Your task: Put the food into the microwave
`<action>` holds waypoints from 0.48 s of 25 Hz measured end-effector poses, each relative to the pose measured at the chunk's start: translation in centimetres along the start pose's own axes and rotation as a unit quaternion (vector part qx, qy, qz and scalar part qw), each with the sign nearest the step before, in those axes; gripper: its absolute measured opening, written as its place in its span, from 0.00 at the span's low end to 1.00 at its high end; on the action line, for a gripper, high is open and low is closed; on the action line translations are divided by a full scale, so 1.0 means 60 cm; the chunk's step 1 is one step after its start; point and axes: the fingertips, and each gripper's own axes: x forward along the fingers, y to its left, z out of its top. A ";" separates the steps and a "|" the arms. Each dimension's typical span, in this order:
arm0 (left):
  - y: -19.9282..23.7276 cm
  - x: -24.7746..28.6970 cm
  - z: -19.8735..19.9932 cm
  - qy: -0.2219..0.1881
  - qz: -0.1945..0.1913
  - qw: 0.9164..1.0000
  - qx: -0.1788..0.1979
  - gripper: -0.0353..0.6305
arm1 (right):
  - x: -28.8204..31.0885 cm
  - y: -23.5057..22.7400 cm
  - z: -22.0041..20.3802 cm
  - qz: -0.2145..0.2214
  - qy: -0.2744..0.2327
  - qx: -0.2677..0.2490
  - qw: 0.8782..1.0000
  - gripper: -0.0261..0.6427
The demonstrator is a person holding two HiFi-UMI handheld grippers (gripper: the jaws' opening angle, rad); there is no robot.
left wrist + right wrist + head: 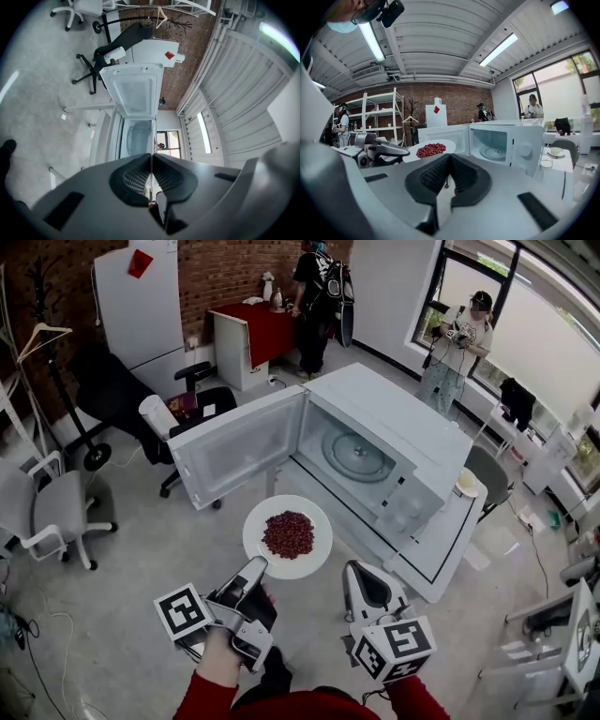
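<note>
A white plate (258, 538) with a heap of red beans (288, 534) hangs in the air in front of the white microwave (403, 432). My left gripper (258, 568) is shut on the plate's near rim. The microwave door (242, 444) is swung wide to the left, and the glass turntable (356, 456) inside is bare. My right gripper (354, 570) is shut and empty, just right of the plate and apart from it. The right gripper view shows the plate (443, 146) level, left of the open microwave (506, 140). In the left gripper view the plate is gripped edge-on in front of the microwave (136, 136).
The microwave stands on a white table (450, 554) with a small bowl (467, 484) at its far corner. A black office chair (131, 395) and a grey chair (52, 512) stand to the left. Two people (319, 296) (459, 343) are at the back.
</note>
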 end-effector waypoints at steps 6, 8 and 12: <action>0.024 0.036 0.001 0.016 -0.007 1.000 -0.011 0.09 | 0.015 -0.028 -0.028 -0.020 0.024 -0.011 0.999 0.06; 0.029 0.048 0.006 0.019 -0.008 1.000 -0.016 0.09 | 0.024 -0.036 -0.032 -0.027 0.031 -0.015 0.999 0.06; 0.048 0.072 0.013 0.020 -0.005 1.000 -0.023 0.09 | 0.041 -0.057 -0.042 -0.039 0.040 -0.022 0.998 0.06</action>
